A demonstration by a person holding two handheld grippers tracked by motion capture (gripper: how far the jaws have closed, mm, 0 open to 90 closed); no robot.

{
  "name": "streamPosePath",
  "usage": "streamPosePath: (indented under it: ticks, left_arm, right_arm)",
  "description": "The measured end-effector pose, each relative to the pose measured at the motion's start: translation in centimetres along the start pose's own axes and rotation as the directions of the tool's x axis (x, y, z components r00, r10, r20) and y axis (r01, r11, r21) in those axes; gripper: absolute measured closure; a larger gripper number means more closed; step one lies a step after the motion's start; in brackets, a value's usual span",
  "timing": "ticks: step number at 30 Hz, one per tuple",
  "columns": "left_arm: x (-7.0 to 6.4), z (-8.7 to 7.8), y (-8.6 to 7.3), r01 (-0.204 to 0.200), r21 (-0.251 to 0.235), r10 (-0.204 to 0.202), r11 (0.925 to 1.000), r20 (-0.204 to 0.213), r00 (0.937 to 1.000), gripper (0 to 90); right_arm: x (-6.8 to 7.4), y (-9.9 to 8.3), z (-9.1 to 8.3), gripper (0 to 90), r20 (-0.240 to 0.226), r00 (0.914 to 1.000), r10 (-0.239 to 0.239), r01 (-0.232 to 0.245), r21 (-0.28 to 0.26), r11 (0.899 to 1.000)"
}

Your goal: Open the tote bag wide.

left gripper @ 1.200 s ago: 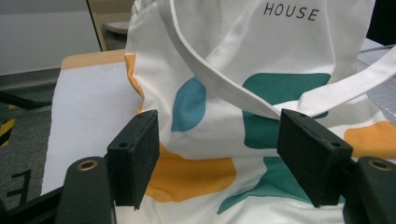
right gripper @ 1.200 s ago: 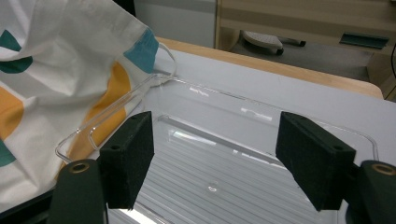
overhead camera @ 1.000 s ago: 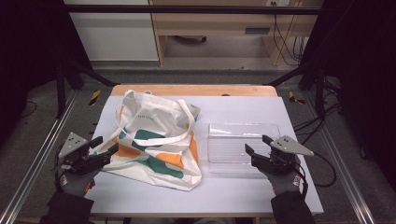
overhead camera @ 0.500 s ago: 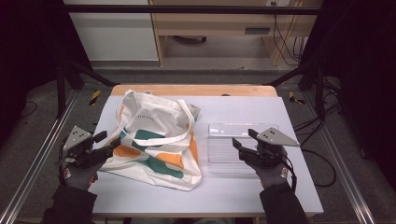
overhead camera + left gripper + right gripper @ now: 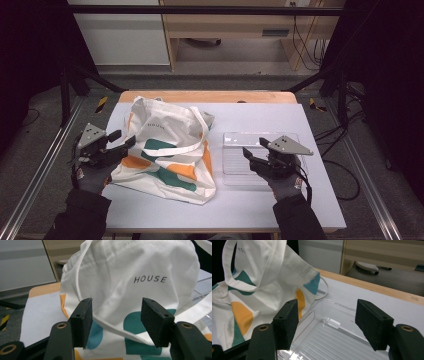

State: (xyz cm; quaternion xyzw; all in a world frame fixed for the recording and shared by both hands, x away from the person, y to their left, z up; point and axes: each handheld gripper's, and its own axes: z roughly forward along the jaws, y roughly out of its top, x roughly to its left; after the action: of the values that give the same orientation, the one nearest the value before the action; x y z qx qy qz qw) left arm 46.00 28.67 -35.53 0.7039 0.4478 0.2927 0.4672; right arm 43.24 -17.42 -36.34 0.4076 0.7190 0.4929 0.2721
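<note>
The white cloth tote bag with teal and orange patches (image 5: 167, 150) carries the printed word "HOUSE", legible in the left gripper view (image 5: 150, 279). No other writing can be read. The bag lies on the pale grey table (image 5: 260, 210), left of centre, its strap (image 5: 197, 132) looped across its top. The clear ribbed plastic tray (image 5: 235, 167) sits at the bag's 3 o'clock, just beside it.

The left gripper (image 5: 122, 141), held in a gloved hand (image 5: 92, 175) at the table's 9 o'clock edge, points toward 2 o'clock at the bag's left side. Its jaws are spread, with nothing between them; the bag and strap lie beyond them in the left gripper view (image 5: 115, 322).

The right gripper (image 5: 255, 147) hovers over the tray, pointing toward 10 o'clock. Its jaws are spread and empty; the tray's near rim (image 5: 332, 335) lies below them.

Compared with half a second ago, both grippers have advanced slightly inward, the right one further over the tray. Bag and tray are unmoved.
</note>
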Motion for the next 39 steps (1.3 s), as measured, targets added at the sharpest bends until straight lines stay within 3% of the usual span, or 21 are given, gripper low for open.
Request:
streamPosePath:
  ticks: [7, 15, 20, 23, 30, 39]
  left_arm:
    - [-0.8, 2.2, 1.3, -0.032, 0.024, 0.033, 0.9992, -0.016, 0.9993, 44.6]
    - [-1.3, 4.3, 1.7, -0.045, 0.054, 0.047, 0.9975, -0.022, 0.9987, 48.0]
    - [-1.2, 5.2, 1.4, -0.051, 0.093, 0.054, 0.9944, -0.026, 0.9982, 53.4]
    - [-1.0, 5.7, 1.0, -0.041, 0.110, 0.043, 0.9931, -0.016, 0.9990, 62.8]
    - [-1.1, 6.2, 0.7, -0.039, 0.136, 0.041, 0.9900, -0.010, 0.9991, 83.7]
    - [-1.4, 5.6, 0.2, -0.065, 0.124, 0.065, 0.9901, 0.002, 0.9979, 88.0]
  right_arm:
    - [0.1, -0.1, 0.2, 35.8, -0.005, 1.0000, -0.002, 0.002, 0.006, 1.000]
    - [0.1, -0.1, 0.2, 36.0, -0.006, 1.0000, -0.003, 0.003, 0.007, 1.000]
    - [0.1, -0.1, 0.2, 36.1, -0.008, 1.0000, -0.002, 0.002, 0.007, 1.000]
    - [0.2, -0.1, 0.4, 36.1, -0.011, 0.9999, -0.005, 0.005, 0.011, 1.000]
    - [0.3, -0.1, 0.5, 36.3, -0.014, 0.9999, -0.009, 0.009, 0.015, 1.000]
    - [0.6, 0.1, 0.6, 36.9, -0.023, 0.9997, -0.009, 0.009, 0.009, 1.000]
